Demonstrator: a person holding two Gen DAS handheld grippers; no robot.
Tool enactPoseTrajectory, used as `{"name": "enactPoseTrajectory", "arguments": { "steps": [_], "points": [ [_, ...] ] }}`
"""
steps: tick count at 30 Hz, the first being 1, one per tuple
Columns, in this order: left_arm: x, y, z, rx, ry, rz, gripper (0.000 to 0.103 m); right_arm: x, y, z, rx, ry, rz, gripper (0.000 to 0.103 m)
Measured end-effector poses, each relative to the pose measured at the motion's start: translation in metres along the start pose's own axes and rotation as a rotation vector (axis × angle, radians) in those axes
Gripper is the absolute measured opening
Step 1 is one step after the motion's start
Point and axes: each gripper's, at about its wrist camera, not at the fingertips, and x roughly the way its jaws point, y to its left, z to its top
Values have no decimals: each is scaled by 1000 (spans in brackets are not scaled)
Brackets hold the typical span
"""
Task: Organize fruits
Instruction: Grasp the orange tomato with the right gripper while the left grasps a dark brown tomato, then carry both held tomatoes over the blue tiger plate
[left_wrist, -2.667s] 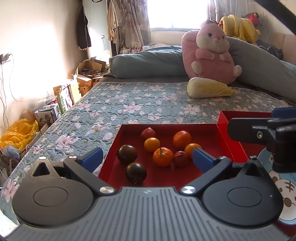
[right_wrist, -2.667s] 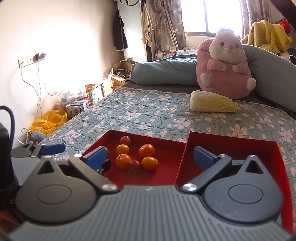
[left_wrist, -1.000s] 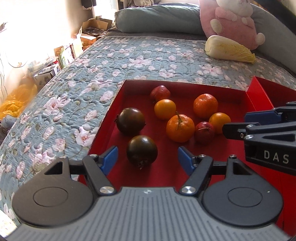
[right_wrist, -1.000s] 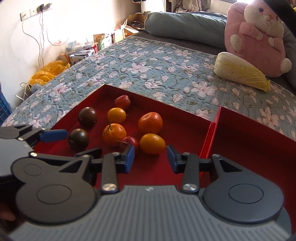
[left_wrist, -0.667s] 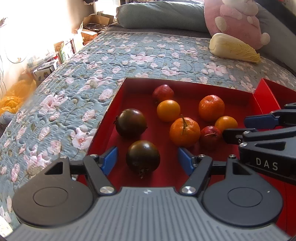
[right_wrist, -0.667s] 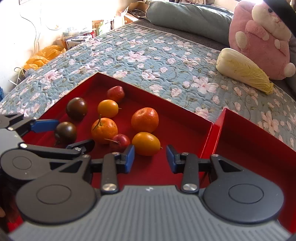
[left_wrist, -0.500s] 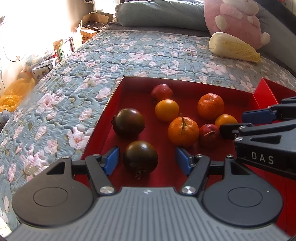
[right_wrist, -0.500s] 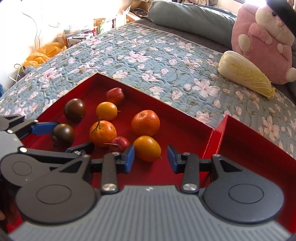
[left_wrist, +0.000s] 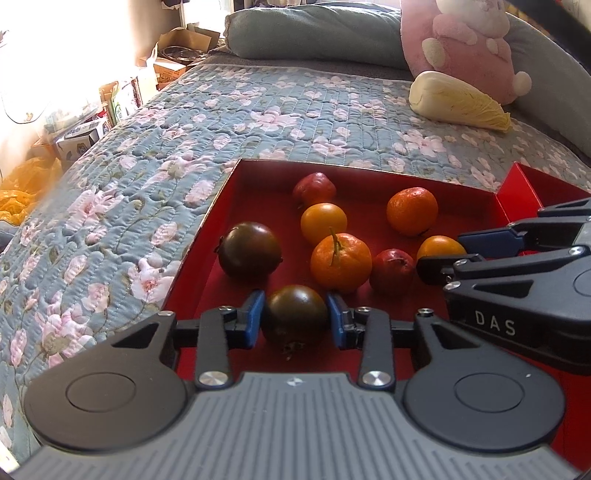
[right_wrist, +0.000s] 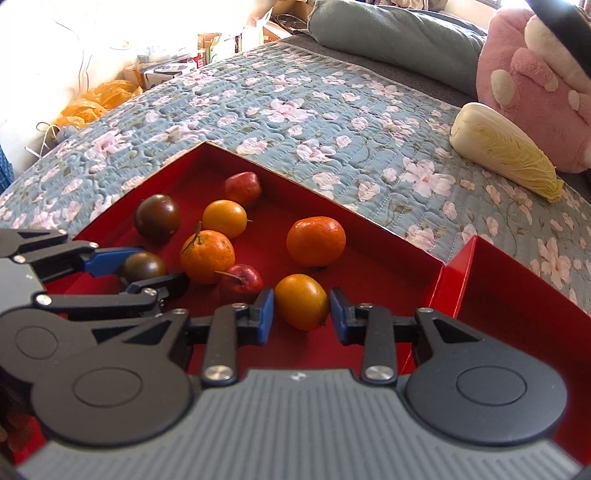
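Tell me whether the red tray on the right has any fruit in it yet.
Empty as far as it shows: the right red tray shows only bare red floor, though the gripper body hides its near part. All the fruit sits in the left red tray.

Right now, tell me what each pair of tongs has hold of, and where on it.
The left tongs are closing on a dark tomato, pads at its two sides. The right tongs are closing on a yellow-orange fruit, also across its sides.

We see the right tongs (right_wrist: 301, 314) closing around a yellow-orange oval fruit (right_wrist: 301, 301) in the red cardboard tray (right_wrist: 373, 254). The left tongs (right_wrist: 142, 271) straddle a dark round tomato (right_wrist: 144, 266).
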Motion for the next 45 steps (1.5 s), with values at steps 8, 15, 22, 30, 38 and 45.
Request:
{"name": "enactPoseTrajectory", "arguments": {
  "steps": [8,15,22,30,38,45],
  "points": [
    [-8,1,-3,-3,-11,-32,42,-43,8,-9,66,-77,14,36],
    [-27,0,-12,21,-44,-52,42,-73,16,-29,111,-108,24,36],
    [-51,-3,-24,46,-82,-79,42,-94,21,-48,128,-126,37,36],
    [-71,-8,-38,90,-107,-70,42,-113,24,-57,141,-162,60,36],
    [-81,-11,-44,109,-133,-54,42,-128,21,-63,139,-185,71,36],
    [-86,-15,-48,126,-140,-50,42,-133,17,-67,144,-194,81,36]
  ]
}}
